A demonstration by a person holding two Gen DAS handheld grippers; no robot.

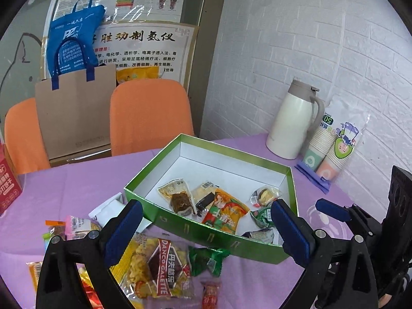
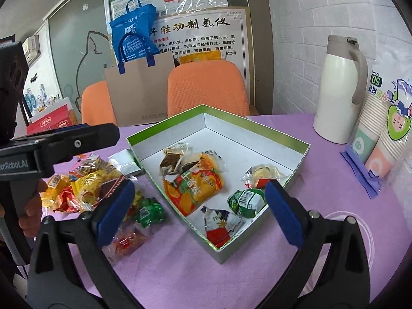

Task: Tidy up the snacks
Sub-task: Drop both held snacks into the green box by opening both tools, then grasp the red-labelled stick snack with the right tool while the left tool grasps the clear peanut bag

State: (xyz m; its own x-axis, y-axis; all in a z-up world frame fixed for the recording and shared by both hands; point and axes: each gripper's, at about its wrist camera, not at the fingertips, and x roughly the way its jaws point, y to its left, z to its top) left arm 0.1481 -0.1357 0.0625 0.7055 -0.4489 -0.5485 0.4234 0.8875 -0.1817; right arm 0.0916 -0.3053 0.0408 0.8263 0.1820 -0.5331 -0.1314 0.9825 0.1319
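The desk (image 2: 180, 270) wears a thin purple cloth and stands in a room corner, with a white brick-pattern wall to the right and orange chairs (image 2: 206, 87) behind it, a brown paper bag (image 2: 136, 90) leaning between them. Near the wall stand a white flask (image 2: 334, 90) and a sleeve of paper cups (image 2: 381, 139).

The green box (image 2: 257, 126), open-topped and white inside, sits mid-desk and already holds several snack packets, among them an orange packet (image 2: 193, 188) and a small green one (image 2: 247, 200). The loose snack pile (image 2: 85, 188) lies on the cloth just left of the box, with a big clear biscuit bag (image 1: 159, 267) and a little green sweet (image 1: 206, 257) nearest.

These packets look light, soft and crinkly; film wrappers will likely slip, and biscuits inside may crush. A pinch on a sealed end or a flat edge seems safest, with gentle pressure.

The left hand-held gripper (image 1: 203, 229) hangs above the pile and the box's near wall, spread wide and holding nothing. The right hand-held gripper (image 2: 200, 211) is likewise wide apart and empty over the box's near corner. How high each hovers is hard to judge through the fisheye.
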